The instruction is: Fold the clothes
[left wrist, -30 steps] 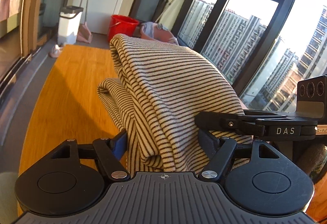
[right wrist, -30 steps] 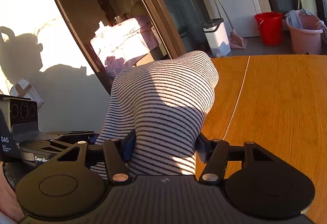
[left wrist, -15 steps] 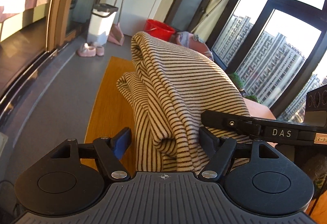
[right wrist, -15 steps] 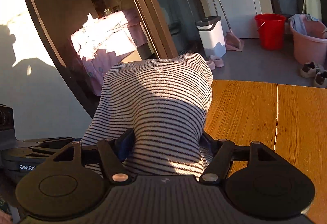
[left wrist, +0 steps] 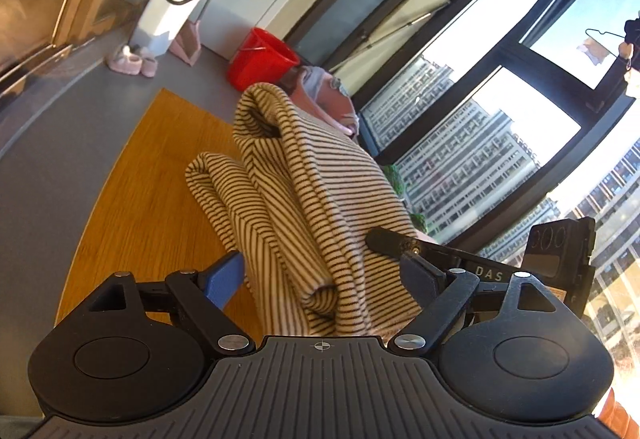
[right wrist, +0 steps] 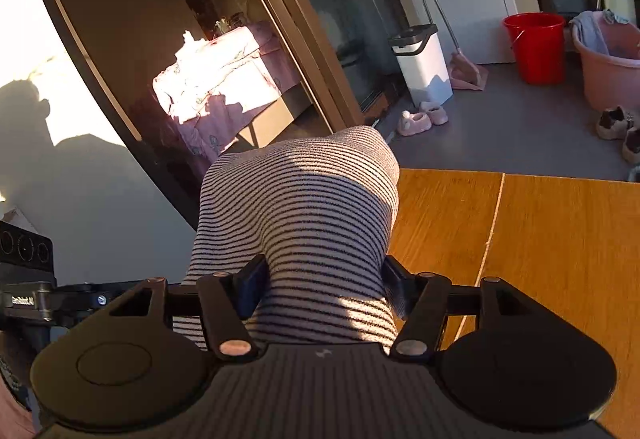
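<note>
Striped knit fills both grippers. The left gripper [left wrist: 320, 281] is opening its jaws, its blue pad [left wrist: 224, 279] standing clear of the garment [left wrist: 312, 199] that lies loose between them. Ahead of it the cloth bunches over the table [left wrist: 136, 207], with a red bucket [left wrist: 262, 59] beyond. The right gripper [right wrist: 322, 289] is closing, both pads seemingly pressed into the fold of garment [right wrist: 304, 207], though shadow blurs the contact. To its right lies bare table [right wrist: 520, 239].
</note>
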